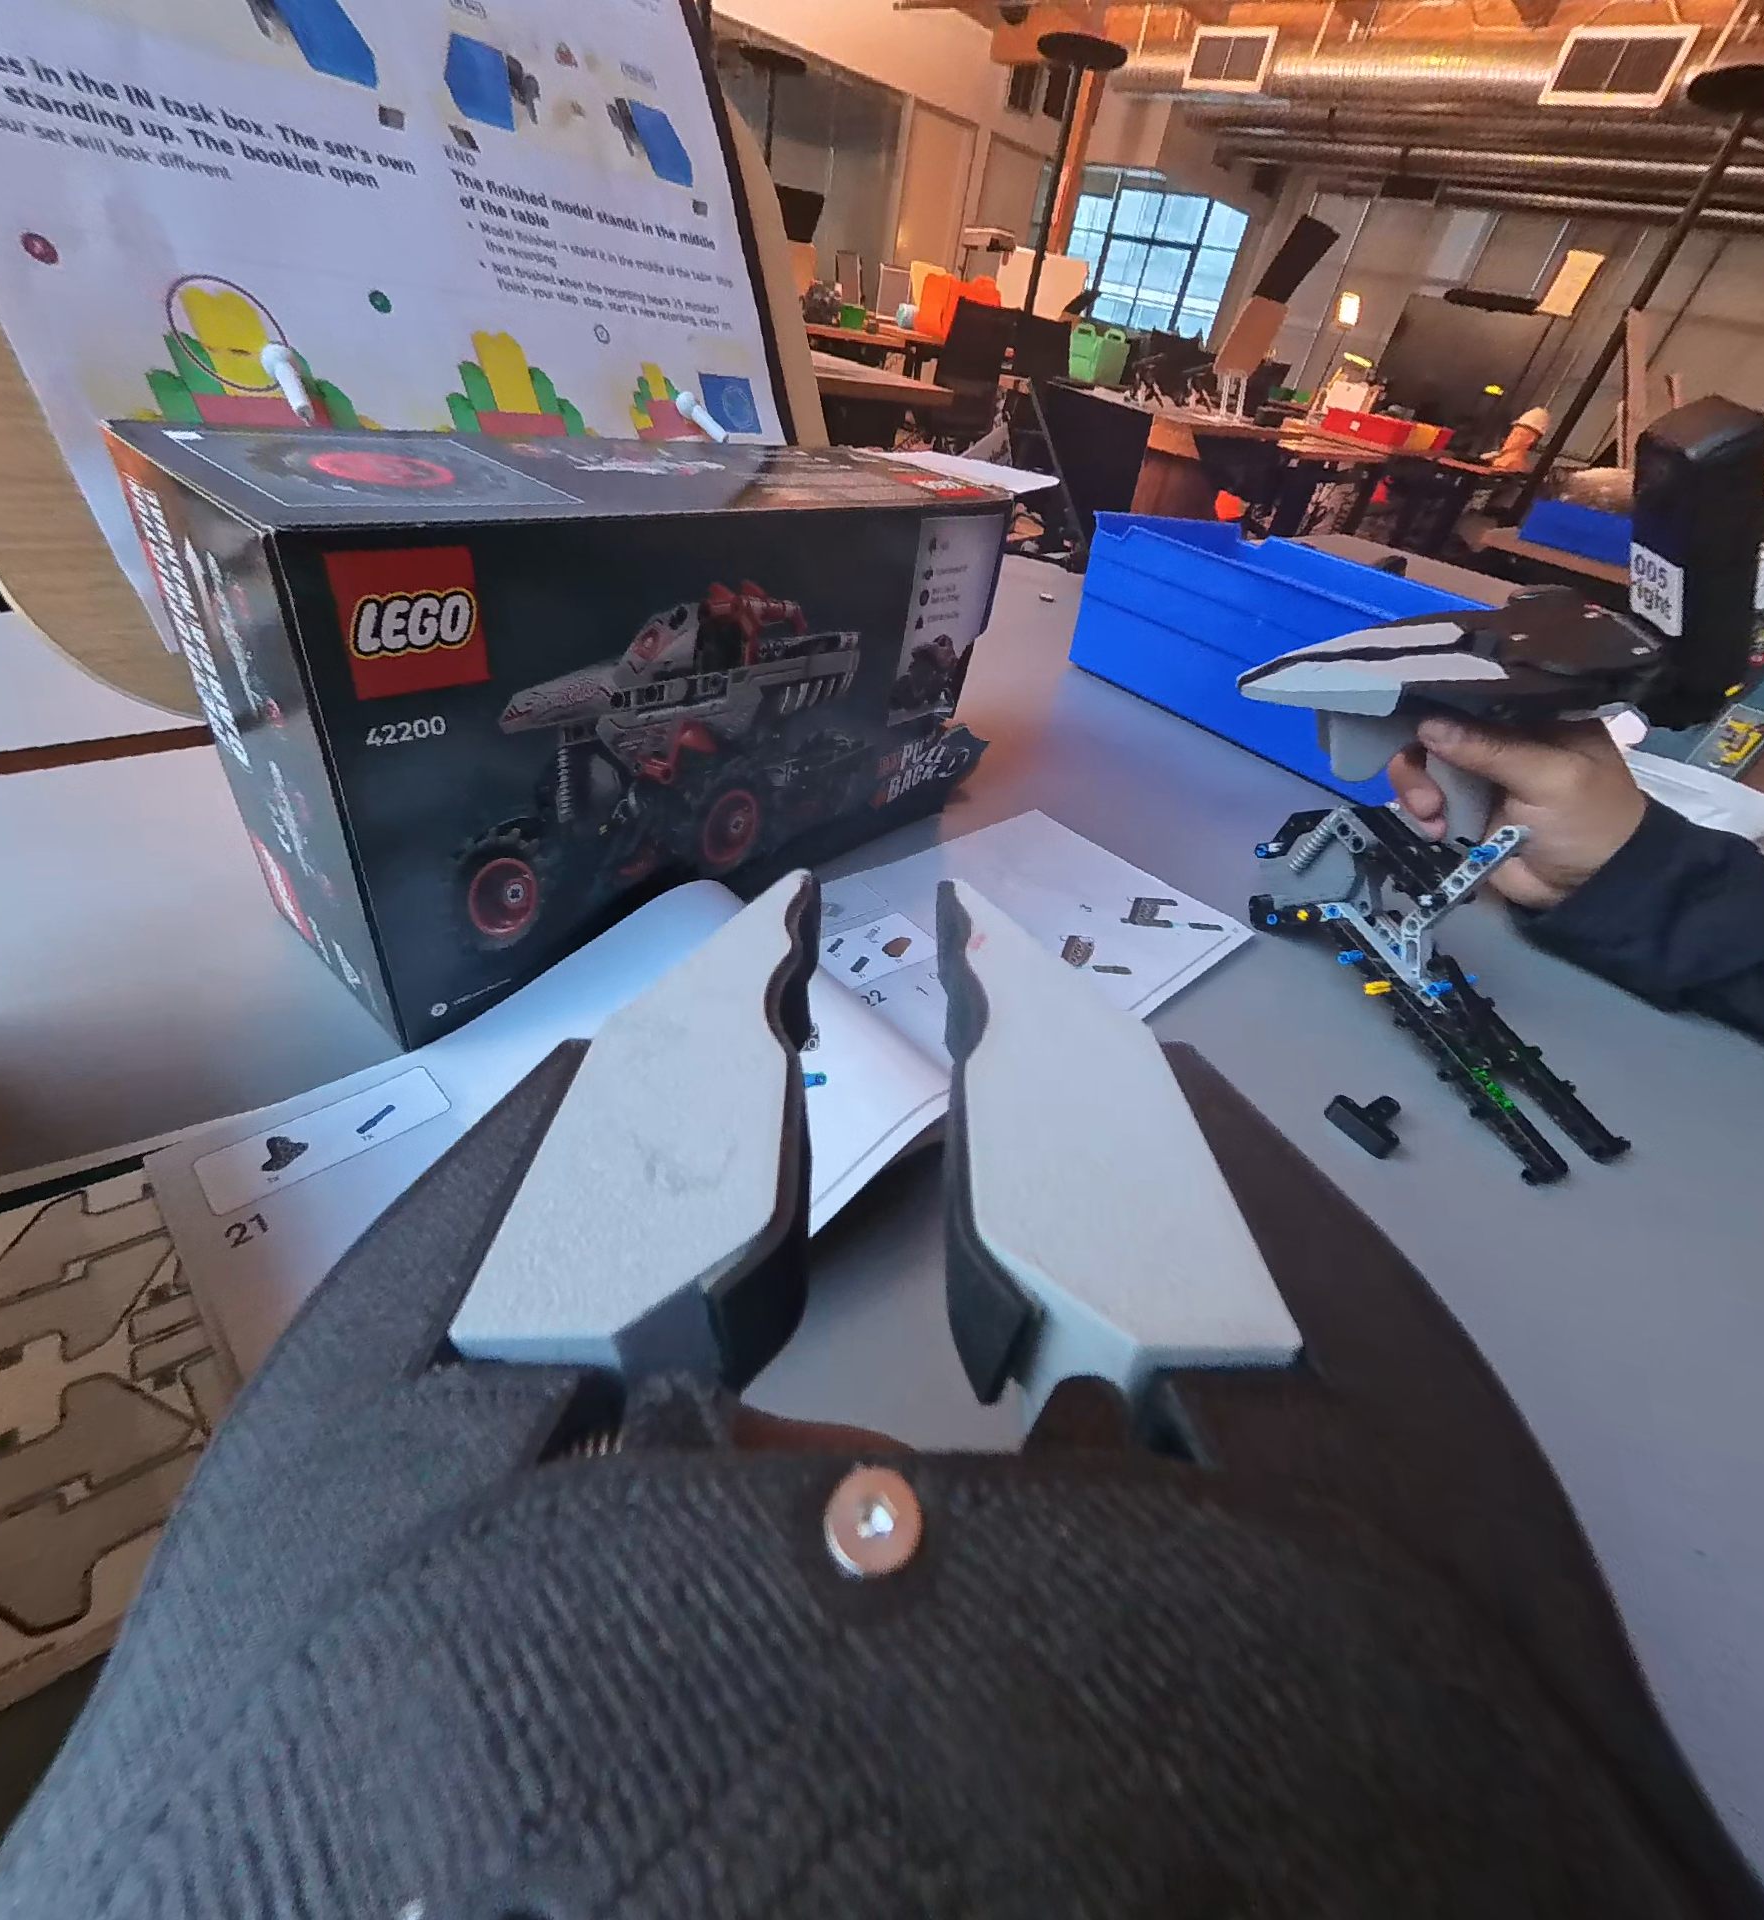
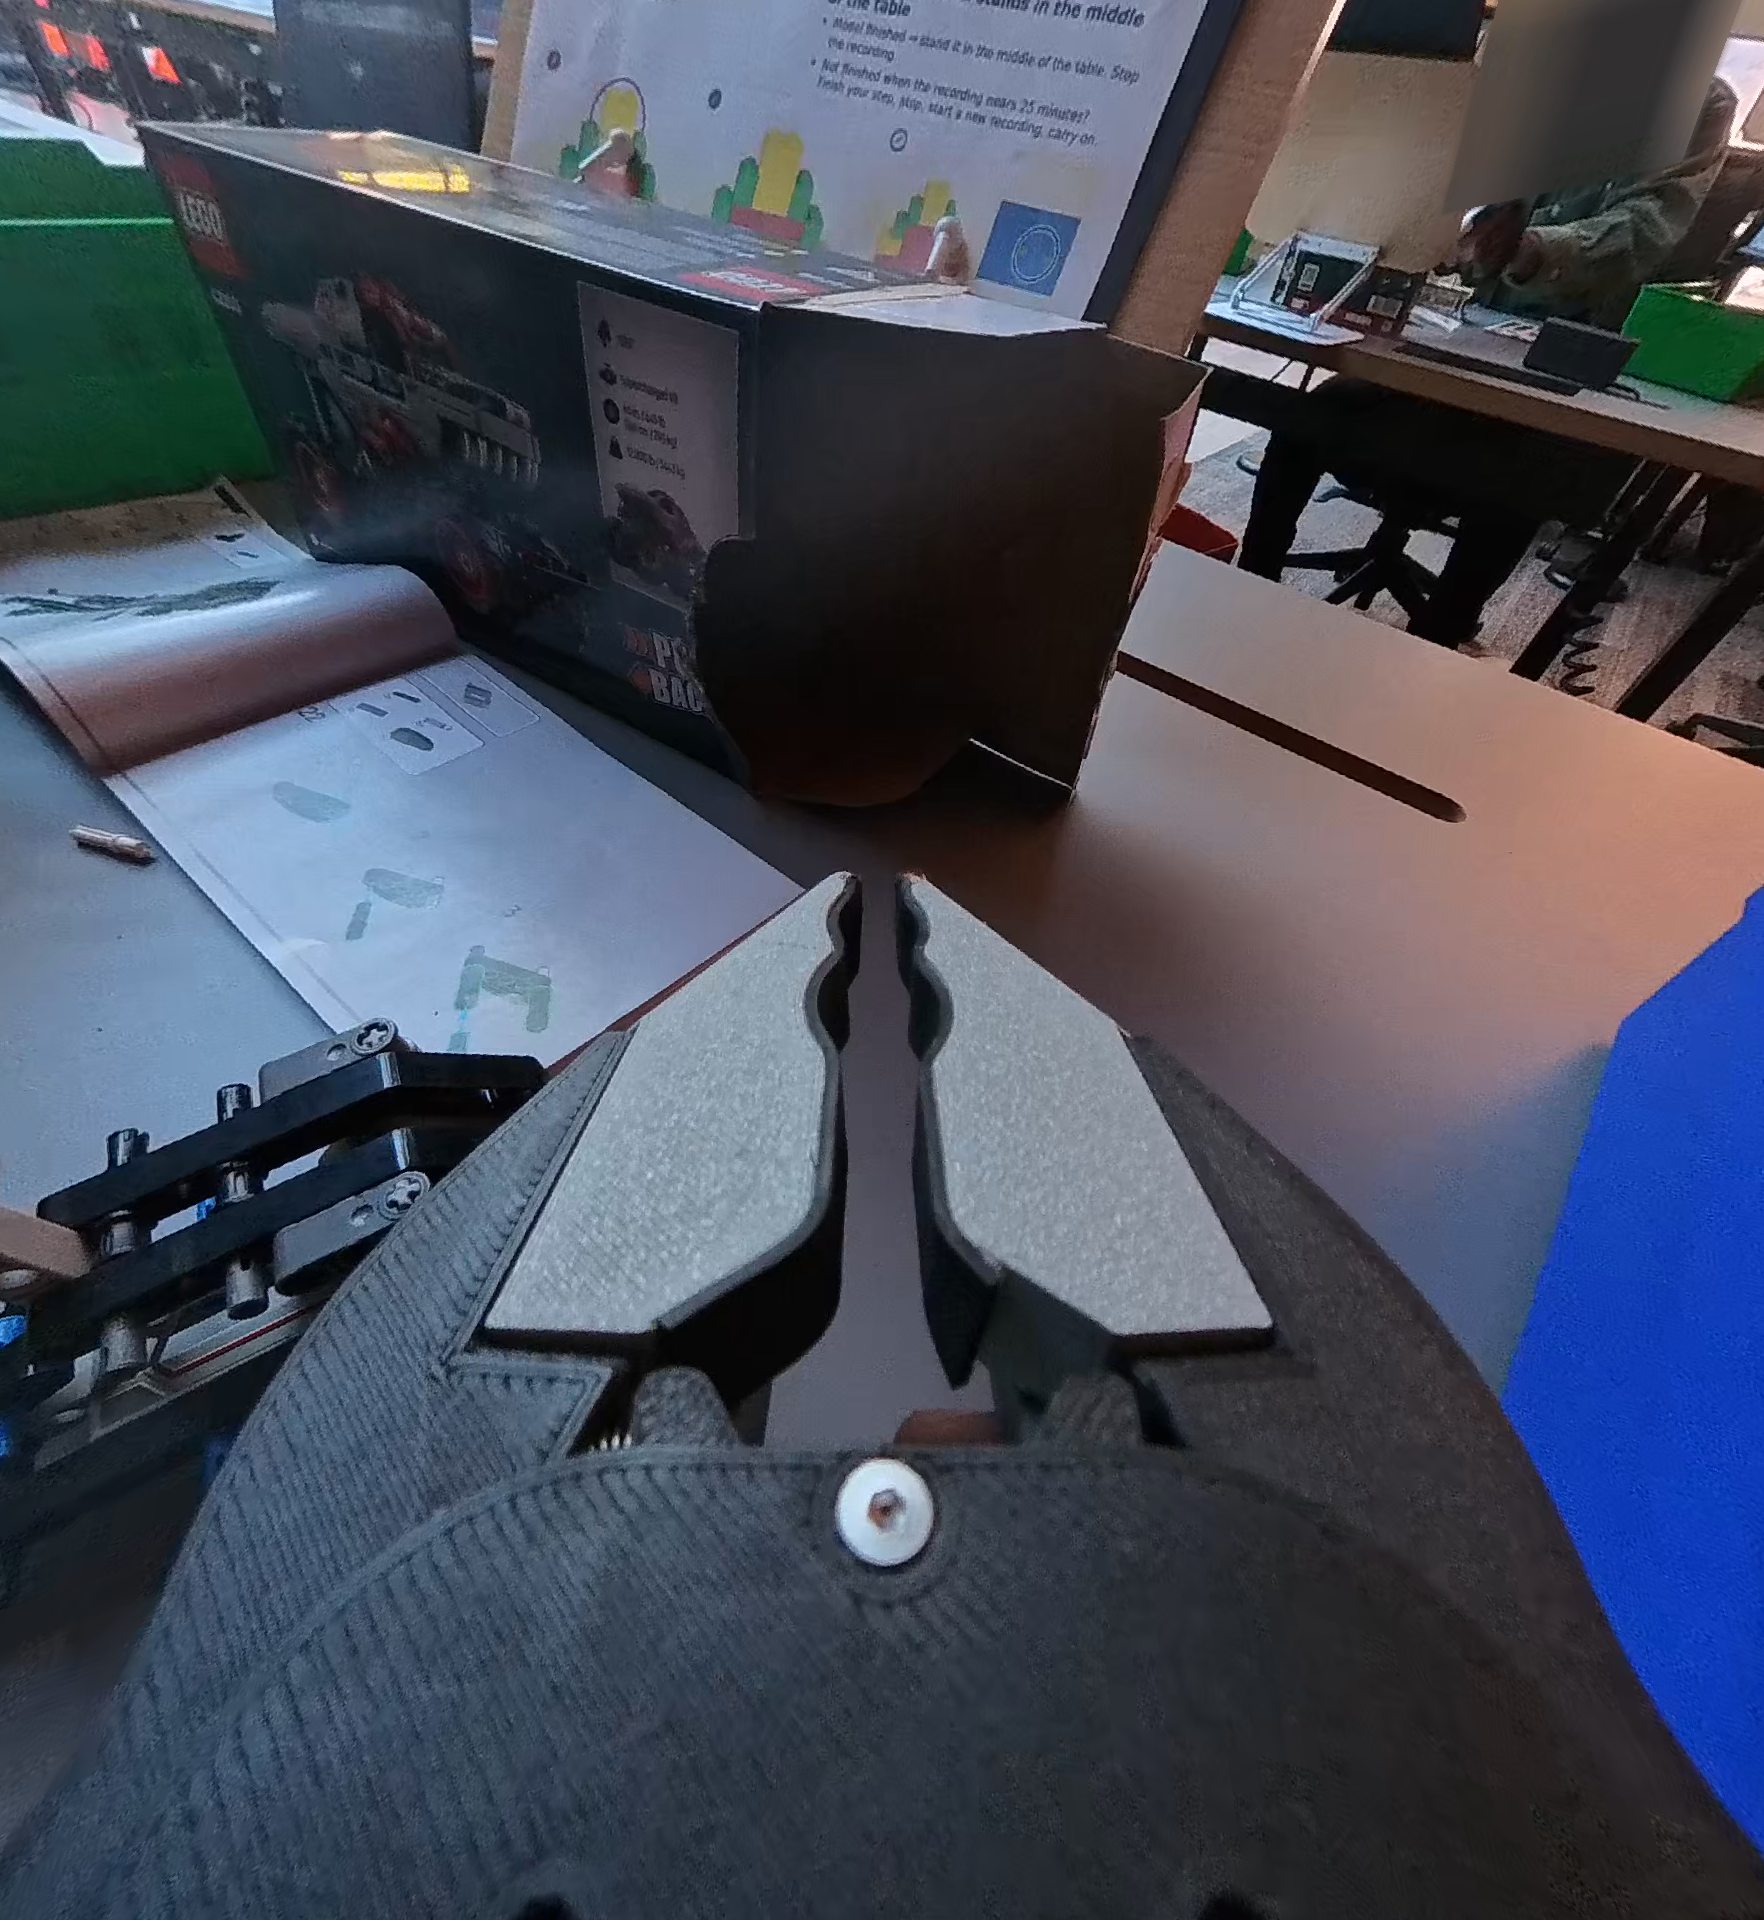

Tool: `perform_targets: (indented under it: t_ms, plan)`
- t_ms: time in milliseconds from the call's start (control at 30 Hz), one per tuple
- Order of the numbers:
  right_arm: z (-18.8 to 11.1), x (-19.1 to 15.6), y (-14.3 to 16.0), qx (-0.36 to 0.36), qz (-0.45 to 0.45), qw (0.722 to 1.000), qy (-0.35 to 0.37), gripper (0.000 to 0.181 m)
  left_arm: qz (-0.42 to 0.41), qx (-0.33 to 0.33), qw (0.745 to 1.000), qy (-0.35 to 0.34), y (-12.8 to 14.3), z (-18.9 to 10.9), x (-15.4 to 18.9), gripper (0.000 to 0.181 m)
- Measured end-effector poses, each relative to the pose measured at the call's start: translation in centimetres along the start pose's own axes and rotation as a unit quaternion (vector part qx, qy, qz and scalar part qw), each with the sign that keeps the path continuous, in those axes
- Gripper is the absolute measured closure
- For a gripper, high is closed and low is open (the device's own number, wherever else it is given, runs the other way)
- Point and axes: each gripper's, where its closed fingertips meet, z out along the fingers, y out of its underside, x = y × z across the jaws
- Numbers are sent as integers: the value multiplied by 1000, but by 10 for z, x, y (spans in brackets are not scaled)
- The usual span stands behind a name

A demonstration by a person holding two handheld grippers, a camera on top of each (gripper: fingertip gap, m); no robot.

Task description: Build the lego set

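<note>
L gripper [image 1: 878, 894] hovers over the open instruction booklet [image 1: 888, 1049], fingers spread w/ a clear gap, nothing between them. R gripper [image 2: 878, 888] is up off the table [image 2: 1273, 935], tips nearly together but a thin slit shows between them – holding nothing; in the left wrist view it appears farther off [image 1: 1262, 681], gripped by a hand [image 1: 1512, 800] in a dark sleeve. The task's thing, the partly built lego chassis [image 1: 1429, 987] – long black frame w/ grey beams, blue pins and a spring – lies flat on the table just below that hand, right of the booklet; in the right wrist view its black beams [image 2: 234, 1174] sit close at the lower left of the R gripper. A small loose black piece [image 1: 1364, 1122] lies just beside the chassis. The set's box [image 1: 587, 717] stands behind the booklet, touching its far edge. A blue bin [image 1: 1262, 613] sits on the right, a printed sheet [image 1: 338, 208] propped behind the box. A small tan pin [image 2: 112, 843] lies on the table left of the booklet page.
</note>
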Motion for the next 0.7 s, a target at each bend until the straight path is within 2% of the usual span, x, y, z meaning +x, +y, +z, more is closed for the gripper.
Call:
perform_targets:
  t_ms: [700]
  plan:
    - [1,1,1,-2,2,1000,3,177,8,36,999,-17,-19,-13,-8,164]
